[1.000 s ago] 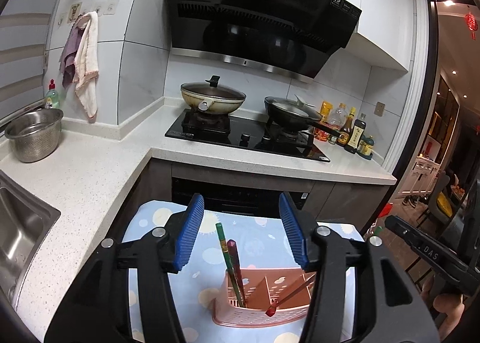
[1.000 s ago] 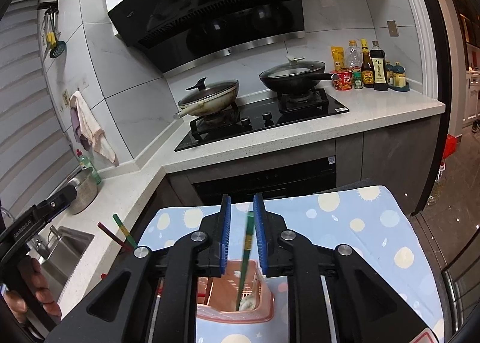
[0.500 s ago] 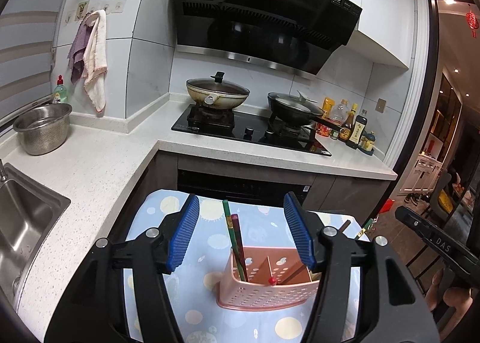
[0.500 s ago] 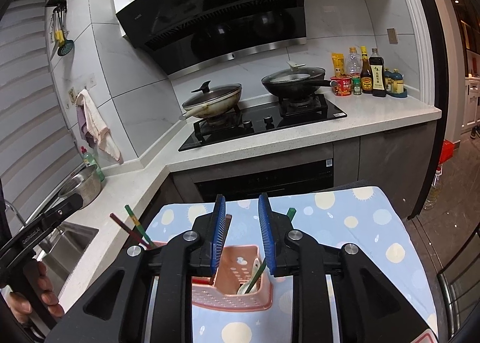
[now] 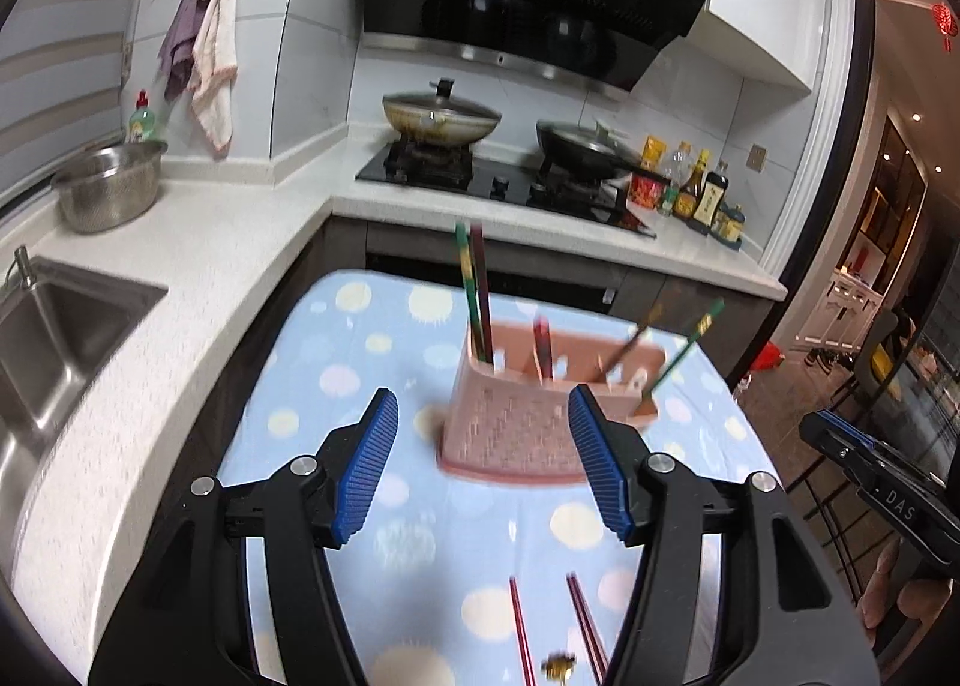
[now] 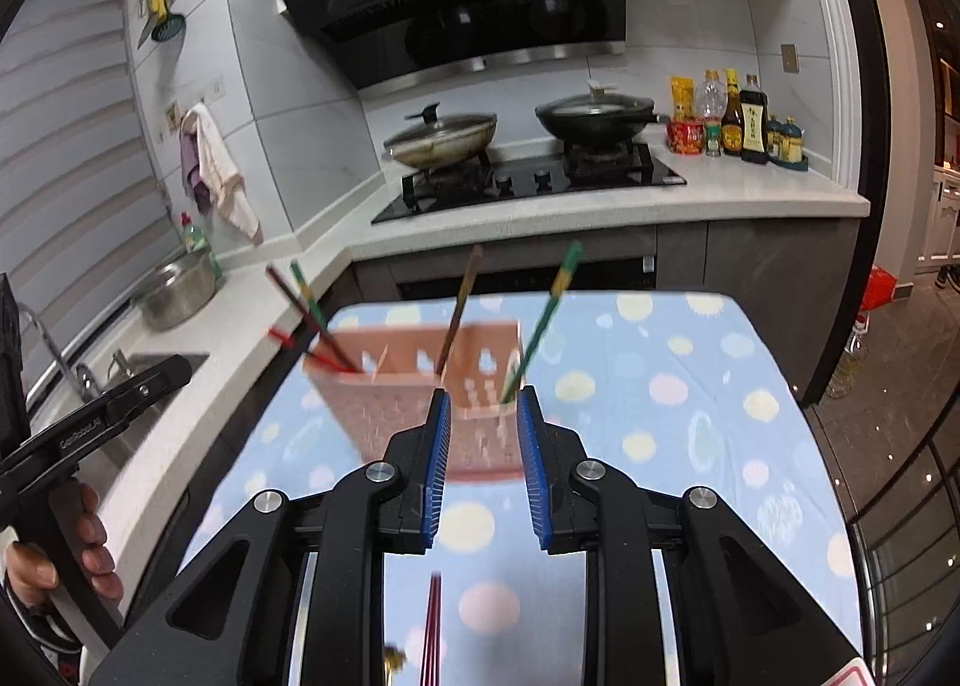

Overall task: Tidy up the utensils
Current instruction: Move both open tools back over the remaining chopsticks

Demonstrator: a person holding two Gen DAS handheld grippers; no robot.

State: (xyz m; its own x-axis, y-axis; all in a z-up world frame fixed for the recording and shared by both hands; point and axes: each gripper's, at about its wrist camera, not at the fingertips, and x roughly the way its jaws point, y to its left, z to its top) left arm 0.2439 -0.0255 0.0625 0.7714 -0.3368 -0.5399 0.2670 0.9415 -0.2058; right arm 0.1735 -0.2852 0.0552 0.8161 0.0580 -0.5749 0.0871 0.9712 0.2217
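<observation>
We hold our left hand-held gripper point(image 5: 483, 464) above the blue cloth-covered surface with pale dots point(image 5: 336, 362), its blue ribbed pads spread wide and gripping nothing. Past its tips stands the pink perforated plastic utensil caddy point(image 5: 528, 422), well clear of both pads. Our right hand-held gripper point(image 6: 480, 467) hangs nearby with its pads only narrowly apart — nothing sits between them, so it too is released.

In the caddy's left compartment a green chopstick and a dark red chopstick point(image 5: 474, 290) stand nearly upright together. A short red utensil handle point(image 5: 543, 347) shows in the middle part, though blur hides what it is. On the right side a brown chopstick point(image 6: 459, 308) and a green chopstick with a yellow band point(image 6: 546, 320) lean outward.

Close under the grippers, two dark red chopsticks point(image 5: 549, 632) lie flat on the cloth, apart from the caddy, with a small gold-coloured object point(image 5: 558, 665) beside them — too blurred to identify.

Beyond the cloth, a white stone counter point(image 5: 198, 242) runs round the corner, carrying a steel colander bowl point(image 5: 108, 191) and a black hob with two pans point(image 6: 528, 176).
</observation>
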